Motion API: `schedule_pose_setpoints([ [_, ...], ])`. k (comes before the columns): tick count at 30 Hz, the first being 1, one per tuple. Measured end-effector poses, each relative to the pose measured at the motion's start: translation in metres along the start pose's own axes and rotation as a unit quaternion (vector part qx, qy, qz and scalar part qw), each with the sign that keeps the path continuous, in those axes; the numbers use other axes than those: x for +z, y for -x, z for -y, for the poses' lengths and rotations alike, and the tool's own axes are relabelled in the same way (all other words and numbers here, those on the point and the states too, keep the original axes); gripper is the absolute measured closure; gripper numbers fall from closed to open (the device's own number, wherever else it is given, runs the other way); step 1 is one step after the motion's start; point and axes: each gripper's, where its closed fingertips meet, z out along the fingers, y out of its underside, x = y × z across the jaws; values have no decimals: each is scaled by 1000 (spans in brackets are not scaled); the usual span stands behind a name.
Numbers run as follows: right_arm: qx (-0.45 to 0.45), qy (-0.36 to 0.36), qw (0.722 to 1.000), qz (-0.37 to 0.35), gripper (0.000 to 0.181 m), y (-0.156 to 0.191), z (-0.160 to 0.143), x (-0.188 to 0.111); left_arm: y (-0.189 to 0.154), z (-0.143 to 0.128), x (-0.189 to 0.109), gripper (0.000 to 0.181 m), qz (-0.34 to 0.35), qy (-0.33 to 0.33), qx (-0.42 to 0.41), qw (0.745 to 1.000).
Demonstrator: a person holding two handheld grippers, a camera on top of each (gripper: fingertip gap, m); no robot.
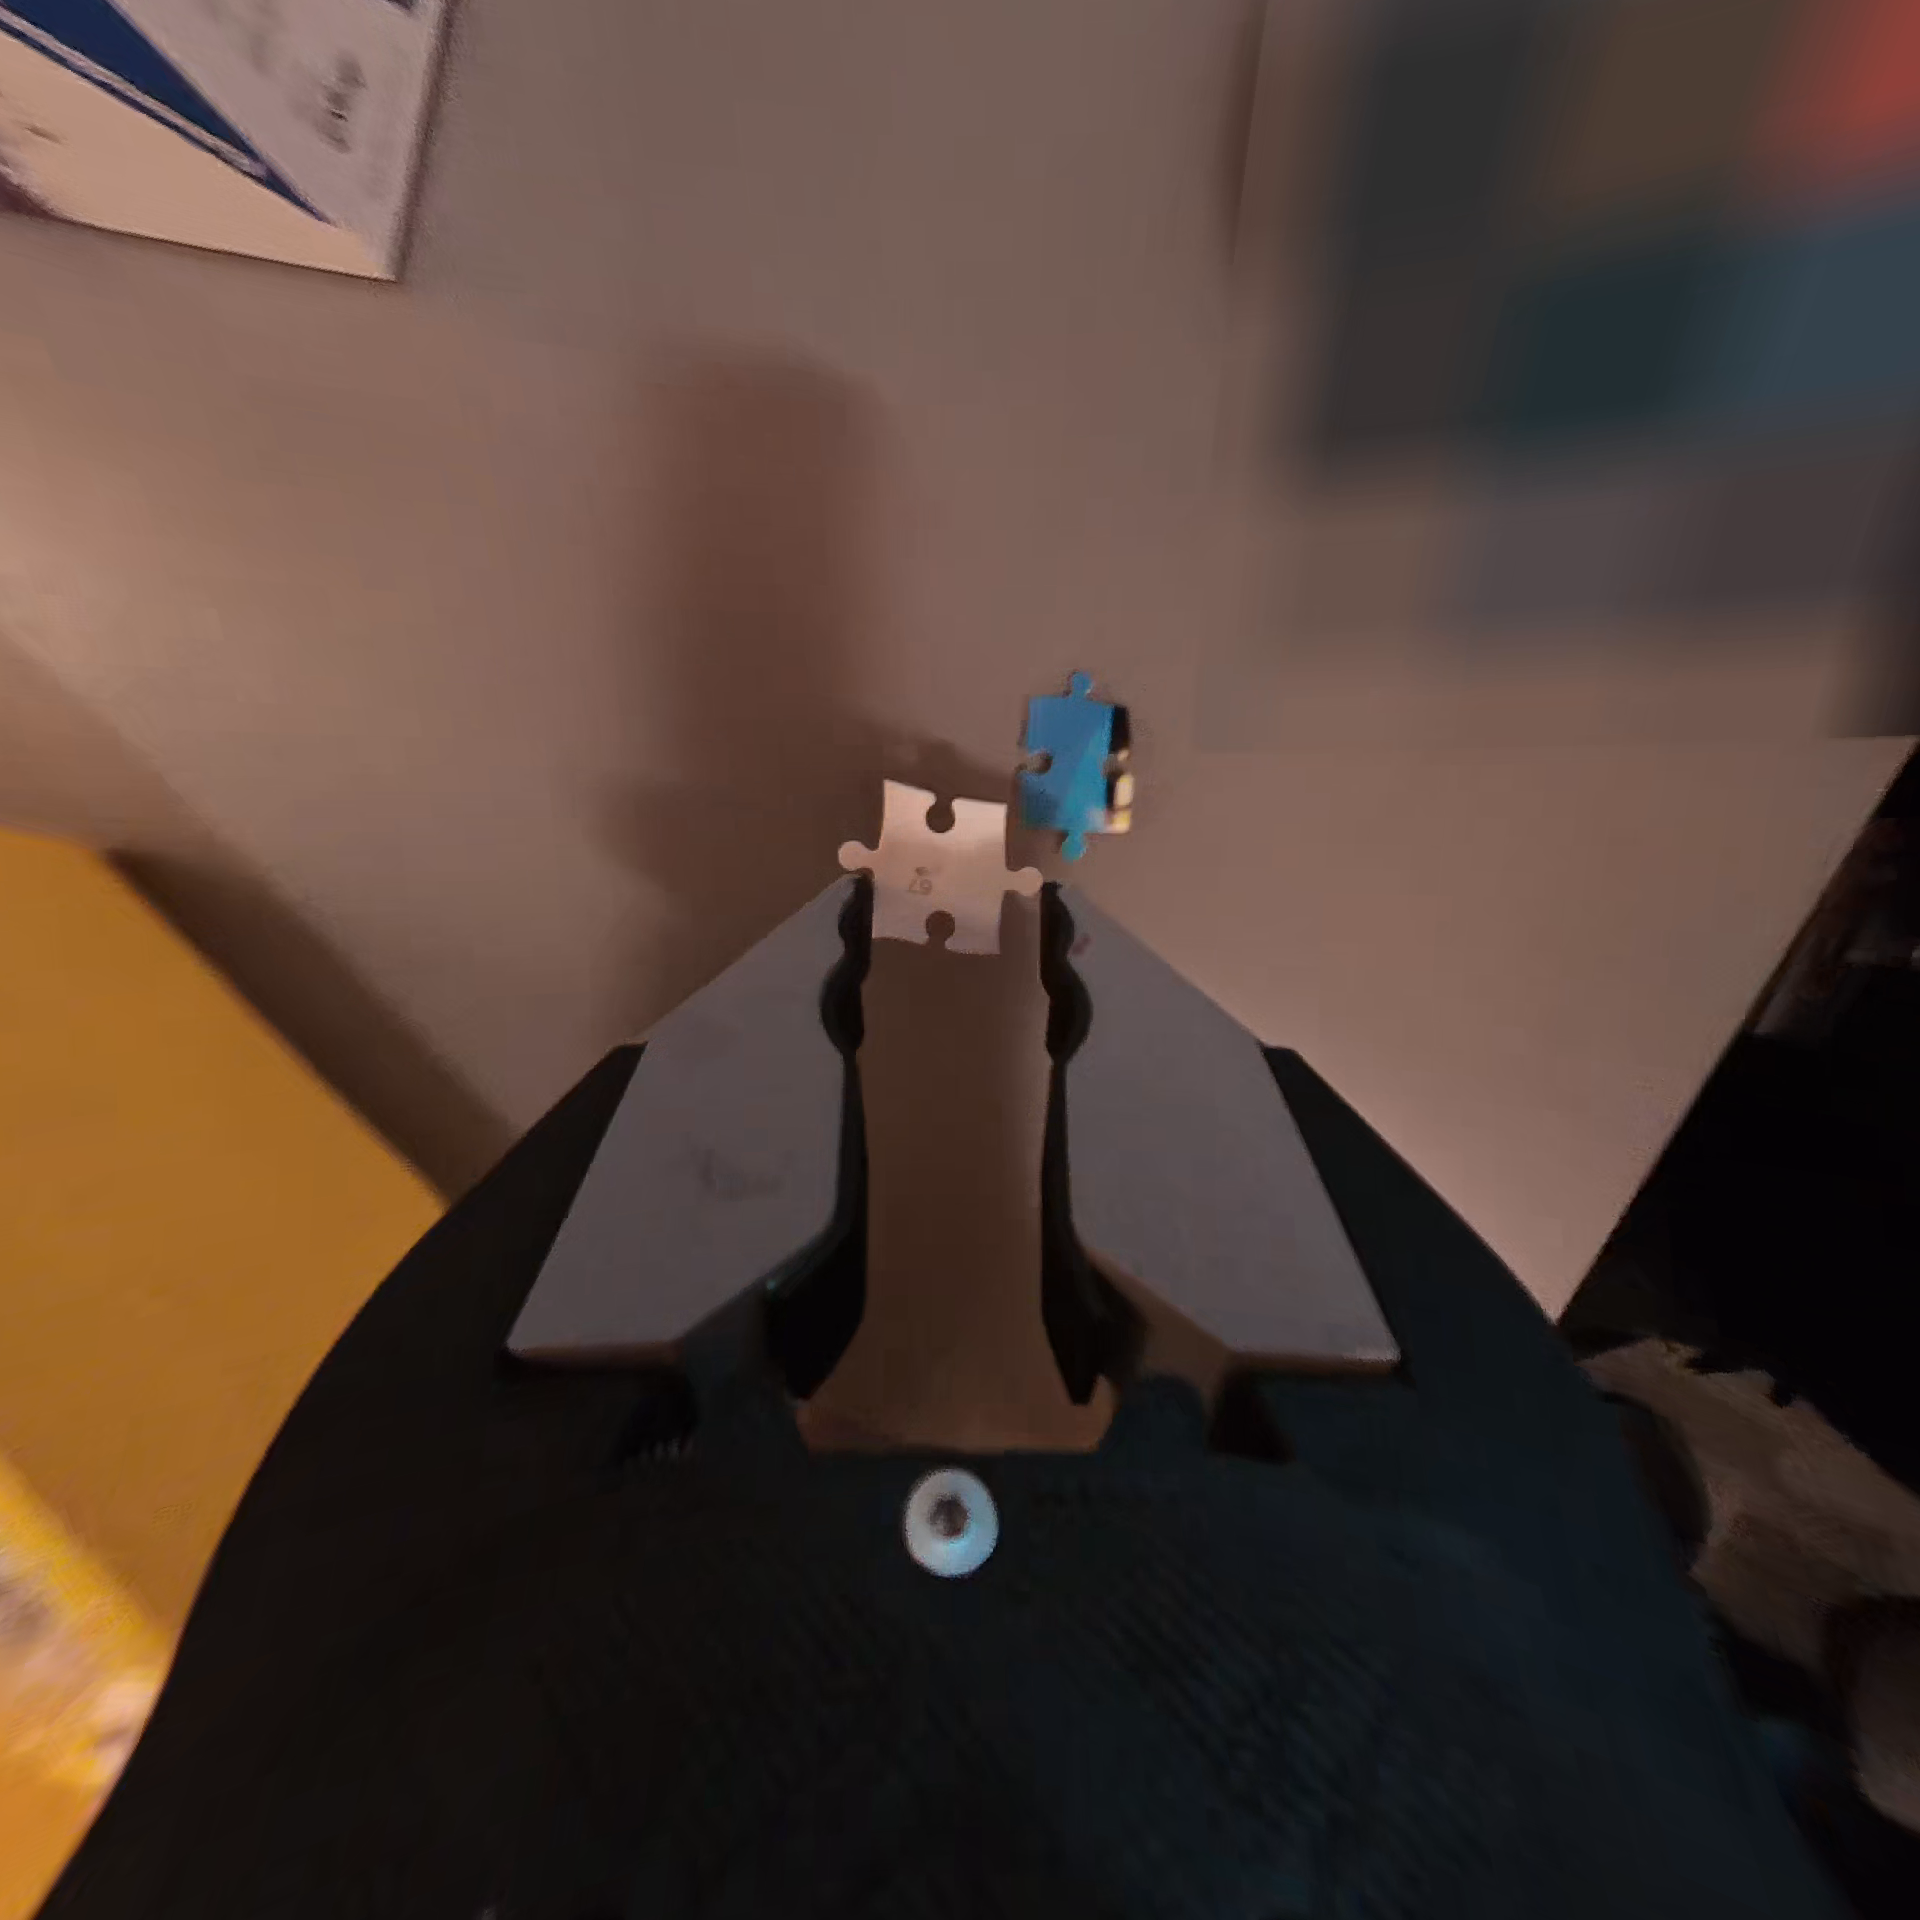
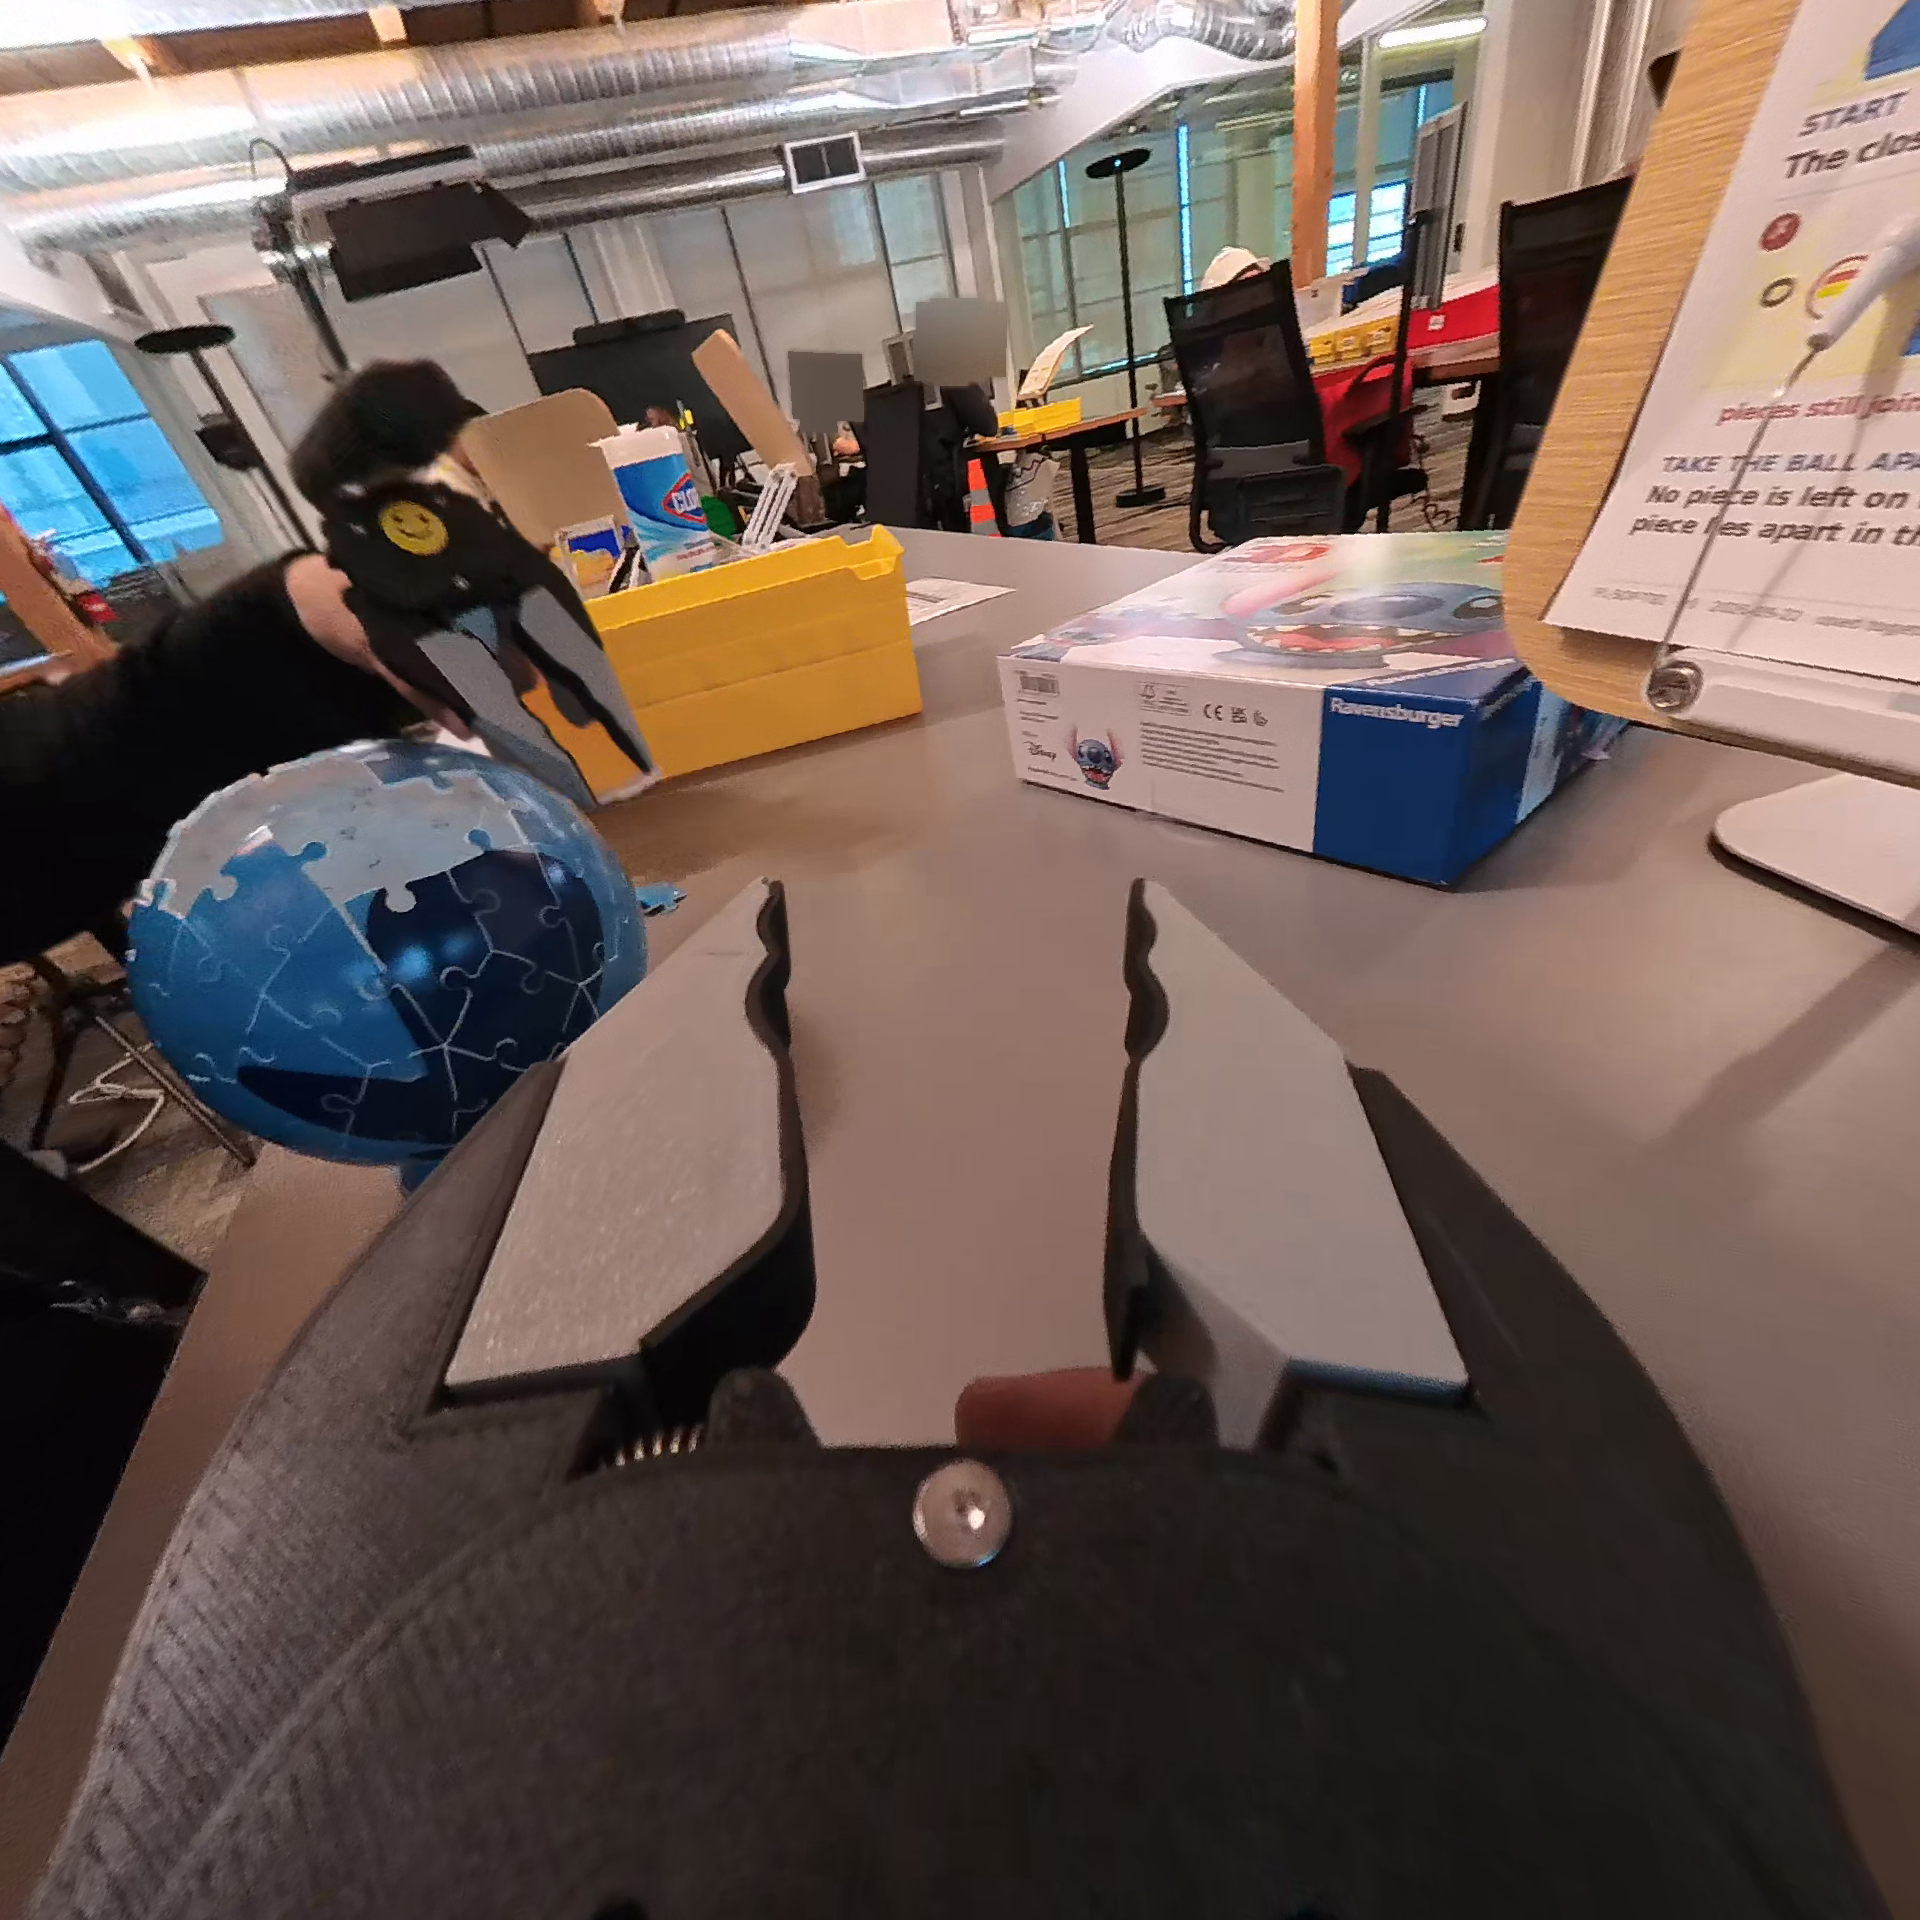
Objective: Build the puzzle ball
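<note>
My left gripper (image 1: pixel 951 894) points down at the table, its jaws narrowed onto a white, face-down puzzle piece (image 1: pixel 935 857); the fingertips touch its side tabs. A blue loose piece (image 1: pixel 1070 769) lies just beyond it. In the right wrist view the left gripper (image 2: pixel 618 784) sits tip-down by the yellow bin, behind the puzzle ball (image 2: pixel 384 966). The ball is blue and partly built, with a pale patch on top, and stands at the table's left edge. My right gripper (image 2: pixel 956 904) is open and empty above the grey table (image 2: pixel 956 810), right of the ball.
A yellow bin (image 2: pixel 758 644) stands behind the ball and shows at the left of the left wrist view (image 1: pixel 156 1143). The puzzle box (image 2: pixel 1299 727) lies at the right. An instruction sheet on a stand (image 2: pixel 1766 416) stands at the far right. A small blue piece (image 2: pixel 660 896) lies behind the ball. Spacing between my two grippers at the tips: around 30 cm. The blue loose piece (image 1: pixel 1070 769) lies some 4 cm from my left tips, 30 cm from my right tips.
</note>
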Motion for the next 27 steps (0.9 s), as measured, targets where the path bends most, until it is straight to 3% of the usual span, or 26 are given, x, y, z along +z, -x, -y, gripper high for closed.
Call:
schedule_pose_setpoints([
  [3, -1, 3, 1000, 11, 119, 4, -1, 0, -6, 1, 21, 140, -9, -4, -34, 999],
  [5, -3, 5, 1000, 17, 119, 7, -2, 0, -2, 1, 20, 137, 11, -6, -42, 999],
  [8, -8, 9, 1000, 24, 119, 11, -3, 1, 1, 0, -4, 136, 26, -22, -47, 998],
  [12, -8, 12, 1000, 28, 119, 12, -4, 1, 22, -11, -56, 134, 68, -55, -71, 994],
  [19, 4, 9, 1000, 28, 119, 10, -3, 1, 84, -80, -129, 129, 144, -75, -171, 972],
  [27, 8, 9, 1000, 28, 118, 9, -3, 1, 106, -127, -145, 124, 160, -72, -231, 957],
])
